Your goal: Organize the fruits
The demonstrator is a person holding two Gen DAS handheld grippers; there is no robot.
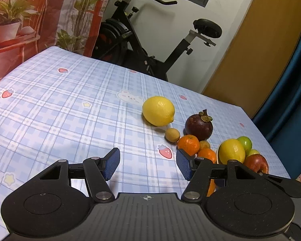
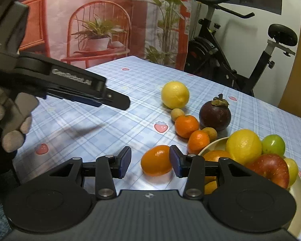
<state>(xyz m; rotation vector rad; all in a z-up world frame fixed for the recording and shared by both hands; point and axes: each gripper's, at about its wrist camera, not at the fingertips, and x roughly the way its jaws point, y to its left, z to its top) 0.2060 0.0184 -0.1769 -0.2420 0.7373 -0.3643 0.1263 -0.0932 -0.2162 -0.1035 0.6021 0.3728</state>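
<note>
Yellow lemon on blue plaid strawberry-print tablecloth.

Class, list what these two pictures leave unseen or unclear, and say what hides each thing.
1. Bowl: in the right wrist view its near side is hidden by the right gripper body; how much fruit it holds is unclear.
2. Bowl in the left wrist view: mostly hidden behind the left gripper linkage.
3. Orange in the left wrist view: only a sliver shows through the linkage.
4. Hand: cut off by the right wrist view's left edge.
</note>
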